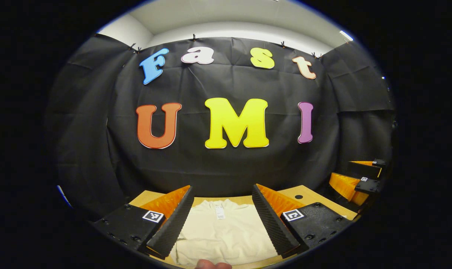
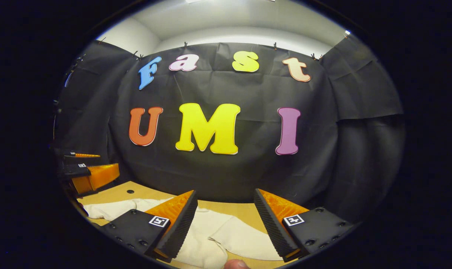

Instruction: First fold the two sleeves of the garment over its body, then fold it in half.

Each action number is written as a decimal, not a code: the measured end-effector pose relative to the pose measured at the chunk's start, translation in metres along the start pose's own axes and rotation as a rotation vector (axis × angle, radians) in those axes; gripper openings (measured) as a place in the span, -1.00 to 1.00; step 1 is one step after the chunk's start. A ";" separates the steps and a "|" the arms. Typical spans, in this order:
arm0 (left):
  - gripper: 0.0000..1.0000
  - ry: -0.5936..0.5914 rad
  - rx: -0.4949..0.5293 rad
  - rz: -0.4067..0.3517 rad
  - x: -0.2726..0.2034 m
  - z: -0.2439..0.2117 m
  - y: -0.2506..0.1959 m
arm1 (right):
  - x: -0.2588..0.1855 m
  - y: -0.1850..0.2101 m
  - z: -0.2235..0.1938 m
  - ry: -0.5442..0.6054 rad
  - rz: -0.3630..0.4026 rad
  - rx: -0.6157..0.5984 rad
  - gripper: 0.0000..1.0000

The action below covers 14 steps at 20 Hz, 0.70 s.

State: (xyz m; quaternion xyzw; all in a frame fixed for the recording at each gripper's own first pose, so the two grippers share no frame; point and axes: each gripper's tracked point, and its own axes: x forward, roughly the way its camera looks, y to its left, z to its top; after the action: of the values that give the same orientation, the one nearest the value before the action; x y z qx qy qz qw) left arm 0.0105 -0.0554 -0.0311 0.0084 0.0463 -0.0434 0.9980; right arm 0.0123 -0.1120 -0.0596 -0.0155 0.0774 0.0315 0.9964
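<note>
**Lining up on the right sleeve**

Looking along our right tool, released with jaws wide, we see the sleeve lying just below it, its length running right across the bench. Our left tool, also released, hangs over the garment body, collar at the far side.

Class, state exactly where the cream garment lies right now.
The cream garment lies flat on the wooden table, collar toward the booth wall, between the left tool's open fingers in the left gripper view; its sleeve spreads below the right tool.
</note>
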 end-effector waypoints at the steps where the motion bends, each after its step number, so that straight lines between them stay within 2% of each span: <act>1: 0.99 0.010 -0.001 -0.007 0.000 -0.005 -0.006 | -0.003 -0.019 -0.012 0.033 -0.016 0.005 0.89; 5: 0.99 0.042 0.007 -0.021 0.004 -0.015 -0.022 | -0.019 -0.098 -0.059 0.161 -0.107 -0.008 0.90; 9: 0.99 0.072 0.018 -0.034 0.007 -0.026 -0.038 | -0.032 -0.147 -0.109 0.275 -0.162 -0.001 0.89; 11: 0.99 0.093 0.025 -0.051 0.006 -0.032 -0.048 | -0.032 -0.165 -0.141 0.355 -0.166 -0.005 0.89; 14: 0.99 0.105 0.045 -0.066 0.003 -0.034 -0.061 | -0.036 -0.191 -0.191 0.484 -0.127 -0.003 0.90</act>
State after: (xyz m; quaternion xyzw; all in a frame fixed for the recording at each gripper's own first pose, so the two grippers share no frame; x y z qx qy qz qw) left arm 0.0054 -0.1154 -0.0665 0.0316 0.0977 -0.0768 0.9917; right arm -0.0401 -0.3110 -0.2375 -0.0289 0.3128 -0.0359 0.9487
